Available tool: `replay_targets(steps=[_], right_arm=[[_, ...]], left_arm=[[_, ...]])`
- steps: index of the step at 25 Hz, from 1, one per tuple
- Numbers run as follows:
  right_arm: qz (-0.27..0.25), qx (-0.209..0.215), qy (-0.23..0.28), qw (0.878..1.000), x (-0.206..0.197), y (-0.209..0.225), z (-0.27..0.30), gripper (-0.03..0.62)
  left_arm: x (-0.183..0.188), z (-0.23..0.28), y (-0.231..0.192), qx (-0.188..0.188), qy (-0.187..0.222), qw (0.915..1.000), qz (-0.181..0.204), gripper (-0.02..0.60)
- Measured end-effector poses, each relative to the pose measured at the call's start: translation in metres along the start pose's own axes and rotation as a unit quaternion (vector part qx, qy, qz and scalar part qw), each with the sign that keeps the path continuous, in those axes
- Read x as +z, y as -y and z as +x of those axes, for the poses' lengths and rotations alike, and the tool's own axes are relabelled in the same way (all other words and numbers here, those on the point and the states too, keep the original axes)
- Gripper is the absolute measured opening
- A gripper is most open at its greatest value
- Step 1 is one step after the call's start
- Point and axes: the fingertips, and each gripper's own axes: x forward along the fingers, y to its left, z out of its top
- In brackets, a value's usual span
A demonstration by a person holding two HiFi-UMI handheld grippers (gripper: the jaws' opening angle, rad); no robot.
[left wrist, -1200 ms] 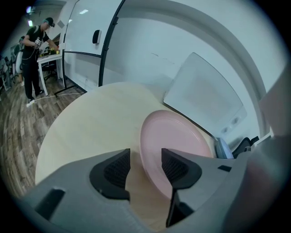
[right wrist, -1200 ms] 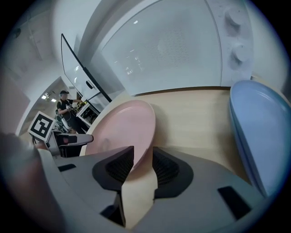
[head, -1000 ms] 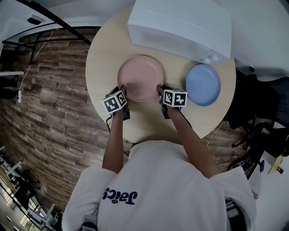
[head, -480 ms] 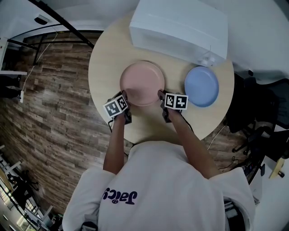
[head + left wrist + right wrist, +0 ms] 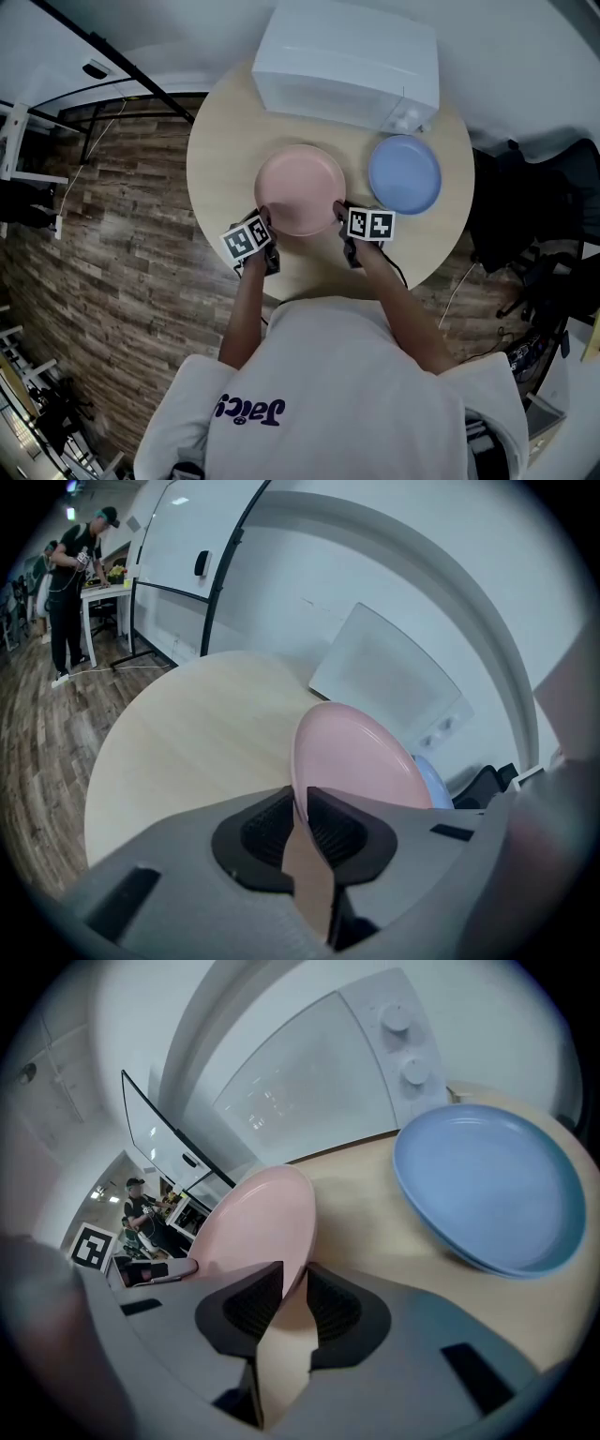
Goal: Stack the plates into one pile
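Both grippers hold a pink plate (image 5: pixel 300 187) just above the round wooden table (image 5: pixel 223 155). My left gripper (image 5: pixel 265 219) is shut on its left rim, my right gripper (image 5: pixel 341 215) on its right rim. In the left gripper view the pink plate (image 5: pixel 366 761) runs edge-on out from between the pads of the left gripper (image 5: pixel 301 805). The right gripper view shows the same plate (image 5: pixel 258 1222) pinched by the right gripper (image 5: pixel 293 1290). A blue plate (image 5: pixel 404 174) lies flat on the table to the right, seen large as the blue plate (image 5: pixel 487 1185) in the right gripper view.
A white box-shaped appliance (image 5: pixel 347 61) stands at the back of the table, close behind both plates. The table's edge is near on all sides, with wood floor (image 5: pixel 112 244) below. A person (image 5: pixel 70 583) stands far off by a desk.
Both grippers have closed on the pink plate's rim and raised it a little off the table. The plate now sits closer to the blue one.
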Motion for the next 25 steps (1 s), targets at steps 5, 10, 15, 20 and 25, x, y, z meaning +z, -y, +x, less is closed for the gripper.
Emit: replay_targets(steps=[5, 10, 15, 20, 25], right_arm=[[0.006, 0.000, 0.034, 0.999, -0.003, 0.013, -0.036, 0.087], [0.020, -0.014, 0.058, 0.998, -0.004, 0.042, -0.070, 0.087], [0.047, -0.035, 0.088, 0.994, -0.002, 0.079, -0.103, 0.087], [0.071, -0.061, 0.104, 0.990, 0.001, 0.123, -0.132, 0.087], [0.091, -0.083, 0.112, 0.986, 0.006, 0.167, -0.150, 0.084]], left_arm=[[-0.007, -0.013, 0.035, -0.017, 0.001, 0.9993, 0.033, 0.049], [-0.015, -0.015, 0.081, -0.042, 0.000, 0.9971, 0.063, 0.049], [-0.021, -0.004, 0.132, -0.069, -0.010, 0.9928, 0.098, 0.049], [-0.034, 0.018, 0.183, -0.087, -0.028, 0.9879, 0.125, 0.049], [-0.047, 0.042, 0.226, -0.096, -0.046, 0.9831, 0.150, 0.051]])
